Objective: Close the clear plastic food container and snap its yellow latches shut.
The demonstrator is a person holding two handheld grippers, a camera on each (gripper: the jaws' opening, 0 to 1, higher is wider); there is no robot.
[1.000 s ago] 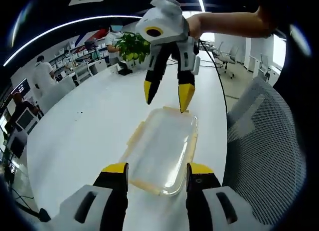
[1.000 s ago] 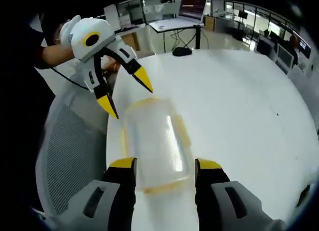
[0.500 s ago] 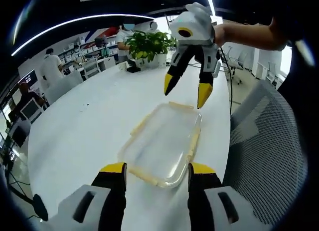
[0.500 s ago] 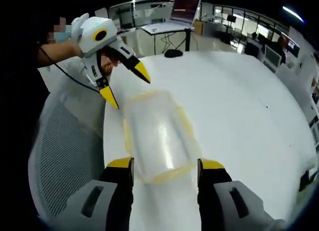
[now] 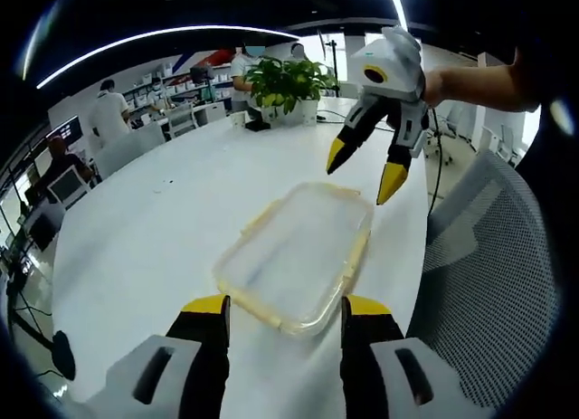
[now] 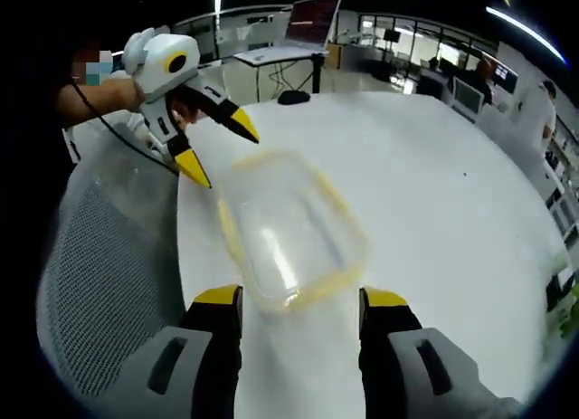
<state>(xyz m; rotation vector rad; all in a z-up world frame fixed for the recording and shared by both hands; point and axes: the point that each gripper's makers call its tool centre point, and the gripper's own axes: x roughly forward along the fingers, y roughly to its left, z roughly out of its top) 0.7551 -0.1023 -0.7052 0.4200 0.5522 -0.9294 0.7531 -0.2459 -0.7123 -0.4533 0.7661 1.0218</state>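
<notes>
Container (image 5: 297,256), clear with yellow latches, frame centre on white table (image 5: 154,238) | left gripper (image 5: 282,306) released, lower frame | right gripper (image 6: 298,299) released, lower frame

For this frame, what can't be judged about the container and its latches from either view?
- Latches: left gripper view, too small and pale to tell whether they are snapped.
- Container: right gripper view, clear plastic and glare hide any contents and how the lid sits.
- Container's near end: left gripper view, cropped between the left gripper's own tips.
</notes>
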